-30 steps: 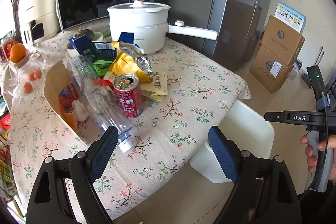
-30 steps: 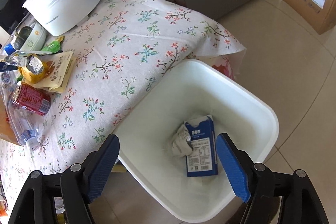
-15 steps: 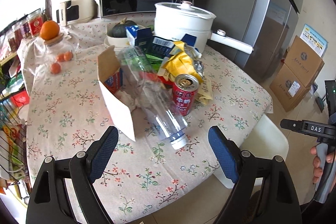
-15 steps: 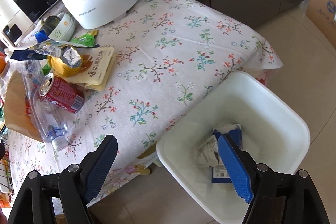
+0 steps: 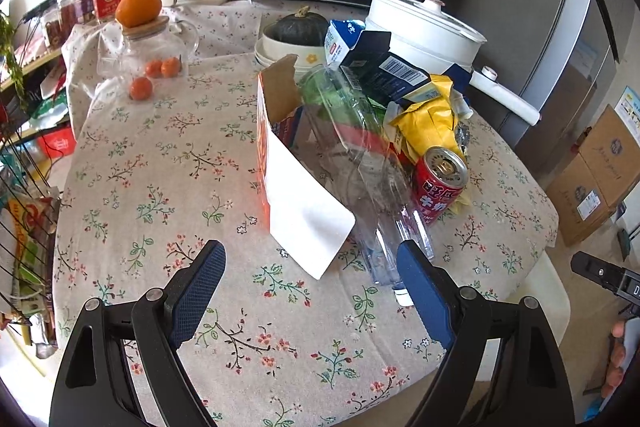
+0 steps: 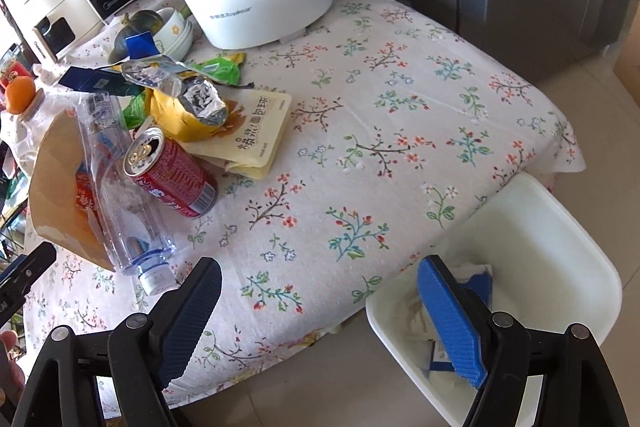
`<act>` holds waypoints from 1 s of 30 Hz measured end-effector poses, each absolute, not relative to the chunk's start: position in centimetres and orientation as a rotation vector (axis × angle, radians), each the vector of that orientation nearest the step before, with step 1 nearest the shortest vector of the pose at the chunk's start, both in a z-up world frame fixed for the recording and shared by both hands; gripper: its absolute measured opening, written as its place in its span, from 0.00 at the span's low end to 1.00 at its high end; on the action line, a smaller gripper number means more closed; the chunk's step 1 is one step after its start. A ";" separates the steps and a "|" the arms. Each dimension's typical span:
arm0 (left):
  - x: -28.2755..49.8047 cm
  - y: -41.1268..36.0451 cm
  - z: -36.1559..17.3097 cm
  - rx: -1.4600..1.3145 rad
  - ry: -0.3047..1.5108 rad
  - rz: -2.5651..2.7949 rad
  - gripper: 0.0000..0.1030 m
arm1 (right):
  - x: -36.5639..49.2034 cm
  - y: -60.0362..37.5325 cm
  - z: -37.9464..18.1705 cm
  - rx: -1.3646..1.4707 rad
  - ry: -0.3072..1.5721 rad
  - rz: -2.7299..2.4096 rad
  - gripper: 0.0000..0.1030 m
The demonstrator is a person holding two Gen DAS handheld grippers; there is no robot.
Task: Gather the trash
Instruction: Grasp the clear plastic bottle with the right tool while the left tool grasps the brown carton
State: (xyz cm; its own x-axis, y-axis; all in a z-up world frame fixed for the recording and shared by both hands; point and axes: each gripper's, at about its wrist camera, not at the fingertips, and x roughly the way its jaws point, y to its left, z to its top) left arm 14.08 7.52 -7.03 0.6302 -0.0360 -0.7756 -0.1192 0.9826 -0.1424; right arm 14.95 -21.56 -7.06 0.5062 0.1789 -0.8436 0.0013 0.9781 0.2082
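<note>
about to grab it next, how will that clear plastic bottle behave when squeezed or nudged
The clear plastic bottle looks empty, so it is probably very light. Its thin, see-through wall may buckle under a firm squeeze. It lies on its side against the red can and the cardboard box, so a nudge could make it roll or slide.

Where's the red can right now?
Both views show the red can on the table, leaning on the clear plastic bottle, yellow snack bag just behind.
</note>
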 end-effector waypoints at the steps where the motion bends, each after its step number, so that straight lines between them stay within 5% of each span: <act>1: 14.3 7.6 -7.2 -0.192 0.890 0.054 0.86 | 15.0 -21.3 -7.0 0.184 1.034 0.111 0.82; 7: 15.1 7.9 -7.5 -0.216 0.878 0.075 0.77 | 14.9 -20.4 -7.0 0.151 1.027 0.123 0.83; 17: 14.8 10.0 -7.1 -0.286 0.859 0.109 0.08 | 14.9 -20.4 -7.2 0.150 1.027 0.124 0.83; 21: 13.9 12.1 -6.2 -0.324 0.814 0.166 0.00 | 14.8 -20.3 -7.3 0.149 1.026 0.124 0.83; 30: 11.0 17.0 -3.1 -0.401 0.692 0.209 0.00 | 15.3 -16.9 -7.9 0.092 1.028 0.170 0.83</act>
